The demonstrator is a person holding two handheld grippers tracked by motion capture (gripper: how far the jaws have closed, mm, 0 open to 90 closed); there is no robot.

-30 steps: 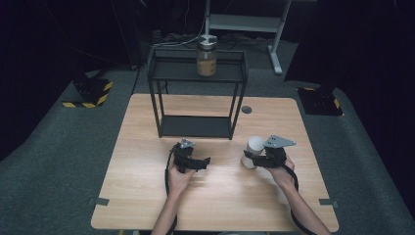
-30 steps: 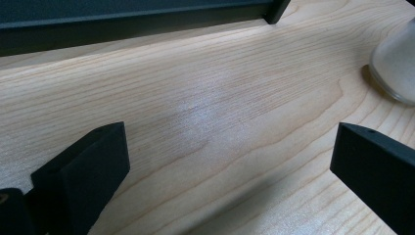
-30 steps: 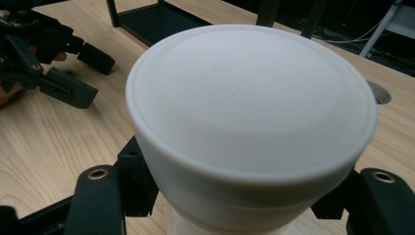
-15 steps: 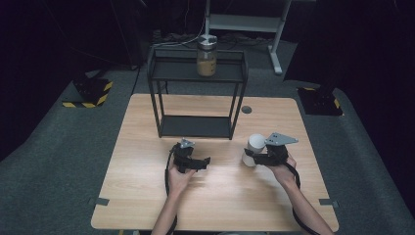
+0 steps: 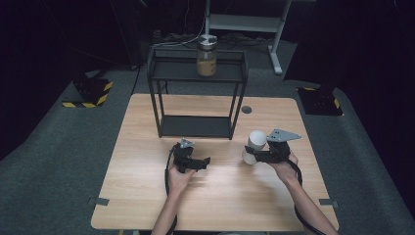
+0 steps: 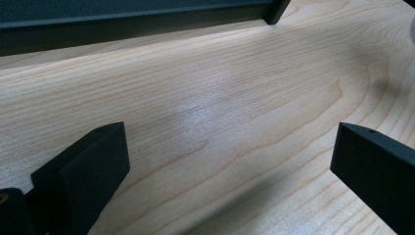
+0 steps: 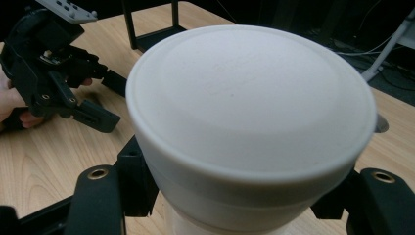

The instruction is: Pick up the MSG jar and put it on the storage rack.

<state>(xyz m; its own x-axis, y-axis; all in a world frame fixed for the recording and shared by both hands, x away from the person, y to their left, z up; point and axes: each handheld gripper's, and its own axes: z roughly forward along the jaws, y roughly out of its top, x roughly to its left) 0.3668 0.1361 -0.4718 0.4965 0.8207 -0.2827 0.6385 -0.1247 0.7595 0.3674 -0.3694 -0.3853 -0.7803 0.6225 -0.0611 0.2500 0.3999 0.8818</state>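
My right gripper point(image 5: 252, 154) is shut on a white lidded container point(image 5: 256, 143), held tilted just above the wooden table point(image 5: 142, 196) at its right middle. In the right gripper view the container's round white lid point(image 7: 249, 98) looms close, and both jaws clamp its body below the lid. My left gripper point(image 5: 202, 162) rests low over the table's middle, pointing right, open with nothing between its jaws. The left gripper view has its two black fingers point(image 6: 83, 166) wide apart over bare wood. The left gripper point(image 7: 108, 100) also appears at the upper left of the right gripper view.
A black metal two-level rack point(image 5: 195, 126) stands at the table's far middle. A glass jar with amber contents point(image 5: 206, 56) stands on the rack's top shelf. A small round grommet point(image 5: 246, 109) sits in the tabletop right of the rack. Dark floor surrounds the table.
My right gripper has shifted only slightly with the white container in it. The left gripper has stayed where it was.
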